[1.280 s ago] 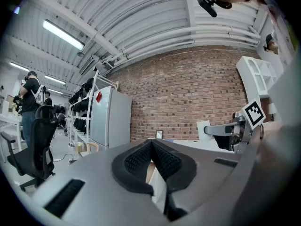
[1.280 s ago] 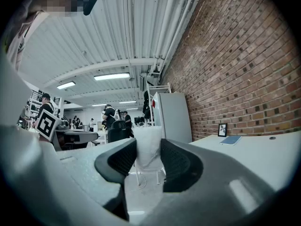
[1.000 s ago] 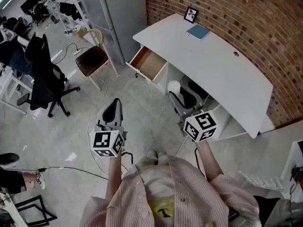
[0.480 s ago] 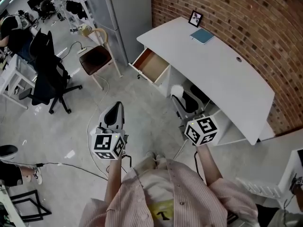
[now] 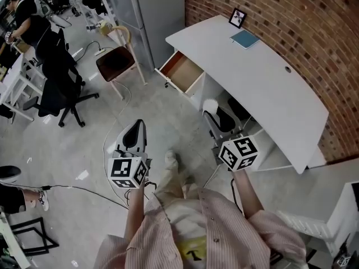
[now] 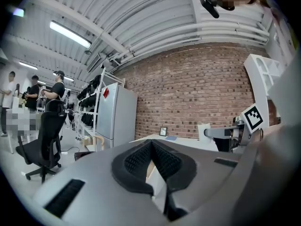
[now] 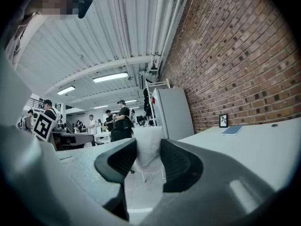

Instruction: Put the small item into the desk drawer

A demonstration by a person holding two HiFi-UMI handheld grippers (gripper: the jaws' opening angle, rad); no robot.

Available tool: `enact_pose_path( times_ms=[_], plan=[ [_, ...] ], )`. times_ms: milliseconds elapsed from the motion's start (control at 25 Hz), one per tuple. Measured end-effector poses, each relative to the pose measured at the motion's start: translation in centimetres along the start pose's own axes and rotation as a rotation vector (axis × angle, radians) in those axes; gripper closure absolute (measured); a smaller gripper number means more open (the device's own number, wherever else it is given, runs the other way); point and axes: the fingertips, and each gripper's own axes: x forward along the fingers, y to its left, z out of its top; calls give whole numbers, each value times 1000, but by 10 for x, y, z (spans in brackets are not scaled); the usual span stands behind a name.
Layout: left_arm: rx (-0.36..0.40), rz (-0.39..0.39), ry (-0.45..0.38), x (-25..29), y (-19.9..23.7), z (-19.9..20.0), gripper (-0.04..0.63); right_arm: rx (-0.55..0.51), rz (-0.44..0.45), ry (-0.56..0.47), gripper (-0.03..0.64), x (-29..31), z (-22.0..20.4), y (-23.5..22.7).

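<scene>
Left tongs (image 6: 151, 144): pads pressed together, nothing gripped; held over floor. Right tongs (image 7: 149, 160): clamped on small white item (image 7: 148, 142), which is seen sticking up between pads. Item thus held in right tongs, outside drawer. Drawer (image 5: 180, 72): pulled open at end of desk (image 5: 269, 94), ahead of both tongs and well apart from them; bare wooden bottom seen. Blue notebook (image 5: 245, 38) and picture frame (image 5: 238, 18) set on desk top, beyond drawer, far ahead of right tongs.
</scene>
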Motion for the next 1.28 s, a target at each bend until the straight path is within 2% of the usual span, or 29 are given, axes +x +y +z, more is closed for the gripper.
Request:
enact_pose_path(
  times_ms=[440, 840, 1280],
  plan=[
    [-27, -16, 31, 57, 29, -10, 597, 50, -14, 20, 457, 49, -6, -34],
    [-57, -55, 73, 148, 98, -9, 597, 125, -52, 34, 457, 148, -5, -69],
    [-99, -103, 82, 223, 169, -3, 597, 150, -118, 40, 457, 236, -4, -91]
  ],
)
